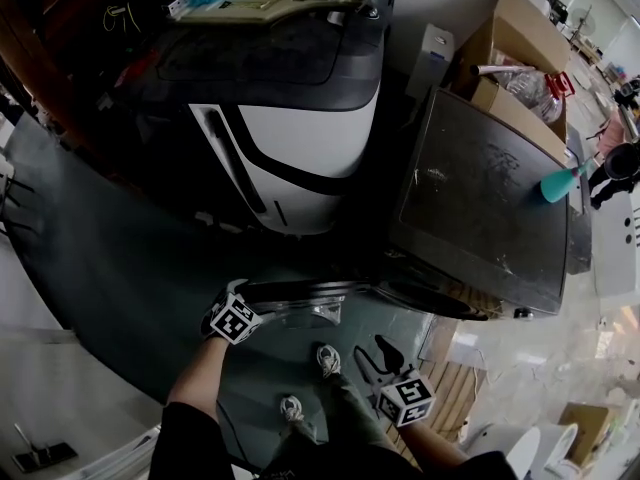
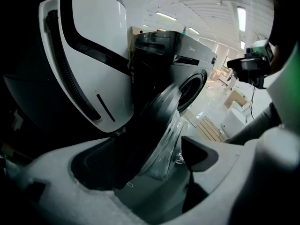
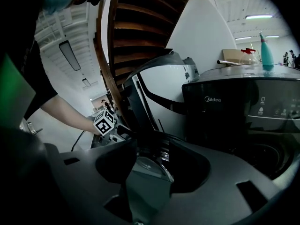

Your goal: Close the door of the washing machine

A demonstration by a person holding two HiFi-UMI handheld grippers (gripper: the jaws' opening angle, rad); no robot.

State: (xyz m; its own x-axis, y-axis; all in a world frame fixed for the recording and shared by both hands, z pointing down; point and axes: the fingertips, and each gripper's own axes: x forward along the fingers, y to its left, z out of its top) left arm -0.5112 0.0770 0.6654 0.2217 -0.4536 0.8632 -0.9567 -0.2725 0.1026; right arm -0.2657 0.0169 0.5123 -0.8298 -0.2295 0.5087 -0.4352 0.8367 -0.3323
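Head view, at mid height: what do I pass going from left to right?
White-and-black appliance → dark washing machine → teal bottle standing on the machine's top near its right edge.

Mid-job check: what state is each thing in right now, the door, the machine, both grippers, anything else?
washing machine door, open, swung well out.
washing machine, drum mouth uncovered.
left gripper, open, the door's rim between its jaws.
right gripper, open, empty.
teal bottle, upright on the machine.
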